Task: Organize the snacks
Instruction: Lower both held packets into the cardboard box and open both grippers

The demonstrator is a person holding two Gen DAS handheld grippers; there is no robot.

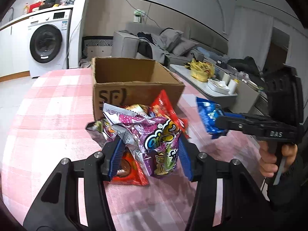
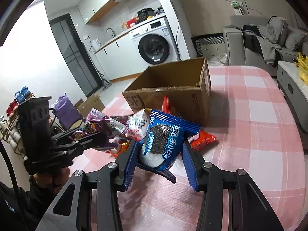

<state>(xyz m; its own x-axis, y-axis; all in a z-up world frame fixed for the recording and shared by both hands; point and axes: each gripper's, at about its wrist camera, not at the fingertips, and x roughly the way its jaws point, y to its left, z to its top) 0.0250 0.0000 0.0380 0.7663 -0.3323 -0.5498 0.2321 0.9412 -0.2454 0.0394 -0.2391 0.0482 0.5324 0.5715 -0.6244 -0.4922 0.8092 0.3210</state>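
Both grippers are loaded. The left gripper [image 1: 149, 152] is closed on a purple snack bag [image 1: 161, 144], its blue fingers [image 1: 116, 158] pressing the bag's two sides, with the bag held just above the snack pile [image 1: 134, 119]. The right gripper [image 2: 160, 159] is closed on a blue cookie pack [image 2: 163, 140], gripped across its lower half so the sealed top edge points away from the camera.

The pile lies on the pink checked worktop [image 2: 250, 115], touching the near wall of an open cardboard box [image 1: 134, 80]. The visible interior of the box shows no snacks. A red snack bag [image 2: 202, 140] rests at the box's near right corner.

Judgement: each pack is held upright and clear of the pile so that it can be carried over the box rim and released inside.
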